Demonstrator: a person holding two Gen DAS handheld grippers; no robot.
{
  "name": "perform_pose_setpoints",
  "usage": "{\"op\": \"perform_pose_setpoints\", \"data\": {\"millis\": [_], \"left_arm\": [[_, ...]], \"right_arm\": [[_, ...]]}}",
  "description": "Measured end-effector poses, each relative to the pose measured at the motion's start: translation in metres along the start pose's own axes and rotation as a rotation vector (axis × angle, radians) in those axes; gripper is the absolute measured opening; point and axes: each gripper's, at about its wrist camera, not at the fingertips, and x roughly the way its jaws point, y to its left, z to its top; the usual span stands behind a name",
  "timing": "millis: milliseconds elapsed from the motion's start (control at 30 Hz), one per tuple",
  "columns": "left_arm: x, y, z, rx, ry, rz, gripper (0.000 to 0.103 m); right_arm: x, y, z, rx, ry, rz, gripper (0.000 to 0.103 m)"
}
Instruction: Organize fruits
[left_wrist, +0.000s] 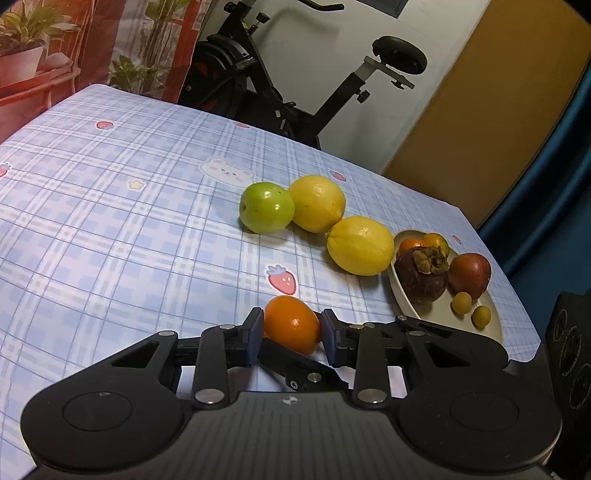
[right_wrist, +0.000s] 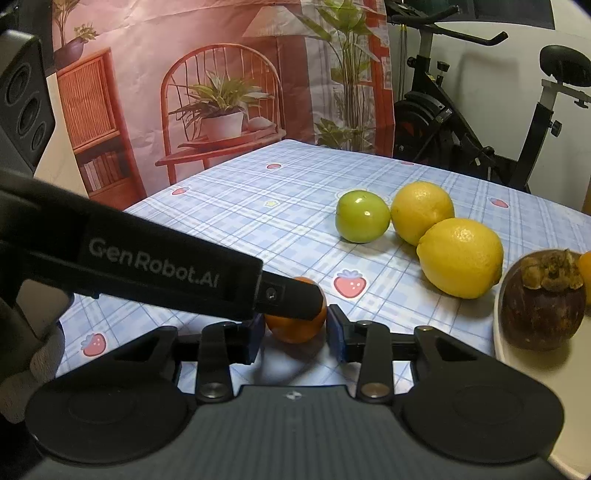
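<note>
The small orange (left_wrist: 291, 324) was found on the desk (left_wrist: 110, 221), directly between the pads of the left tongs (left_wrist: 291, 330), and equally between those of the right tongs (right_wrist: 295, 328). Both tongs were narrowed around the same fruit, pads at or against its sides; firm contact could not be confirmed. No long axis was noted. The plate (left_wrist: 406, 306) of sorted fruit lay near, to the right, beyond 2 lemons (left_wrist: 360, 245).
</note>
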Motion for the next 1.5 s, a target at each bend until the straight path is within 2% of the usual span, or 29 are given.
{"op": "perform_pose_setpoints", "data": {"millis": [333,633,933,1167,1500], "left_arm": [[0.007,-0.036,-0.003,0.075,0.038,-0.066,0.035],[0.01,-0.07,0.007,0.126,0.017,-0.12,0.036],[0.015,-0.114,0.015,0.243,0.004,-0.135,0.036],[0.044,-0.154,0.025,0.332,0.028,-0.175,0.036],[0.091,-0.178,0.029,0.372,0.091,-0.161,0.036]], "right_arm": [[-0.036,-0.021,-0.013,0.105,-0.023,-0.047,0.039],[-0.073,-0.04,-0.01,0.182,-0.089,-0.106,0.039],[-0.104,-0.061,-0.007,0.238,-0.152,-0.173,0.038],[-0.121,-0.095,-0.008,0.305,-0.192,-0.256,0.038],[-0.107,-0.142,-0.009,0.411,-0.155,-0.305,0.038]]}}
